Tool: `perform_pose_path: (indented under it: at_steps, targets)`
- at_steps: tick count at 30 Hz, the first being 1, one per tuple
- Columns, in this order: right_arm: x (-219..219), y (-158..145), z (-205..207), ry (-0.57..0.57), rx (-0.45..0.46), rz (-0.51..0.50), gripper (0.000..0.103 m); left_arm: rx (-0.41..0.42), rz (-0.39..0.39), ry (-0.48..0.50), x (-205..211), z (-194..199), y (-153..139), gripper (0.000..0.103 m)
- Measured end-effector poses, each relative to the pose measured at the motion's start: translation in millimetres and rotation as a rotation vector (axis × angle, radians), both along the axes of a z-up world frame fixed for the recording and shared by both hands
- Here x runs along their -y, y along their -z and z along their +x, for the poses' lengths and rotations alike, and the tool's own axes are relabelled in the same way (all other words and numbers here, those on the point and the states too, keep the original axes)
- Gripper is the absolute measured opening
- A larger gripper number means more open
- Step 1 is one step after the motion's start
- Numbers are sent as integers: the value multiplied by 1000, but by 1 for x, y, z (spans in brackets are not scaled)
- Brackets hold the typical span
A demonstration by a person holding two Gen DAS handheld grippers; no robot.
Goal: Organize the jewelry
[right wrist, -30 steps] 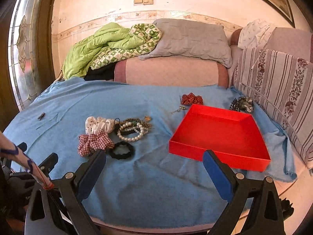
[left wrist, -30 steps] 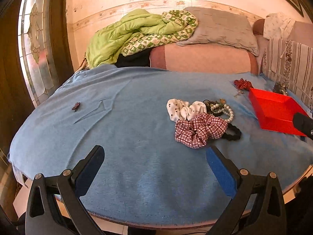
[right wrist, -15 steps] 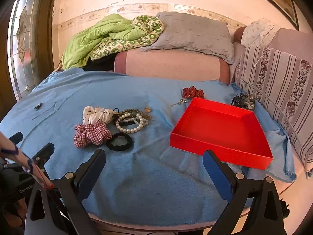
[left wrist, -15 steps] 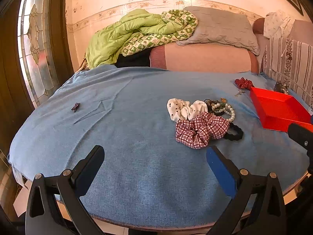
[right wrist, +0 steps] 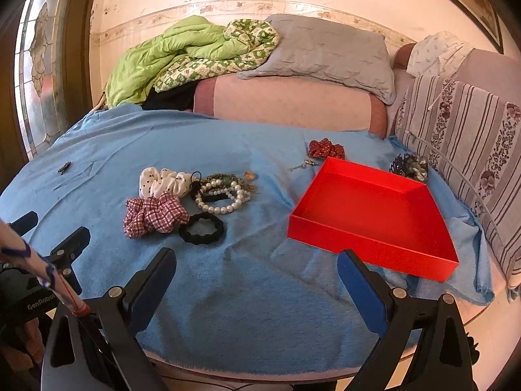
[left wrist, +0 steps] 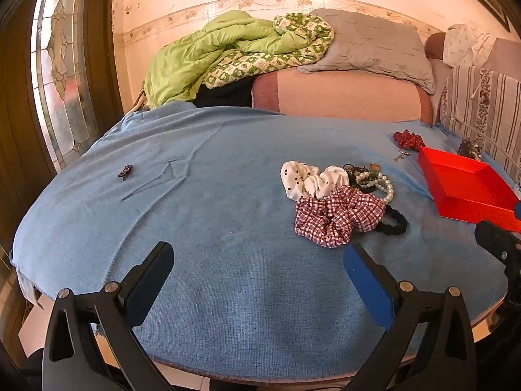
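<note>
over the blue cloth (right wrist: 260, 293), both tongs (left wrist: 257, 267) (right wrist: 257, 270) gape wide, empty, short of the scrunchies (right wrist: 156, 213).

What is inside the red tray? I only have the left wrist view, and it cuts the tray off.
Observer: Nothing. The shallow red rectangular tray is empty right across.
Operator: Is the right claw carrying anything?
Observer: No. The right claw is open and empty above the blue cloth, in front of the tray.
Operator: What is the dark thing beyond the tray?
Observer: A dark grey ruffled hair accessory, lying on the cloth by the tray's far right corner.
</note>
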State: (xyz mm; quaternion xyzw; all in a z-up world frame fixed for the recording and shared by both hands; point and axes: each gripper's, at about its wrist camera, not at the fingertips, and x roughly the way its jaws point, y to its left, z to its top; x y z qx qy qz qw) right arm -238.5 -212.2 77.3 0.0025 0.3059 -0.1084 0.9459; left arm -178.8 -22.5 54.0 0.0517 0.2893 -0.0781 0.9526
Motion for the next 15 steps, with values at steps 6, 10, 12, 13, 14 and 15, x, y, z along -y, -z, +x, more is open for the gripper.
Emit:
perform_pose_path:
  at_steps: [6,10,12,13,14,15]
  targets:
    - [1,3,2,1,-15,16,101,-14,-11,-3,-3,0,1,103]
    - [0,2,2,1,-16,23,101,-20,-10,-4,-4,1,1,103]
    - [0,2,2,-2,-12,27,101,-26,-9,-5,-4,1,2,103]
    - [0,2,2,-4,-12,28,101,-28,-8,-4,-3,1,2,103]
    - [-1,2,1,-7,-13,30,101,-31,-8,-3,-3,1,2,103]
    - [-2,2,1,-8,-14,31,101,-32,-7,-3,-3,1,2,103]
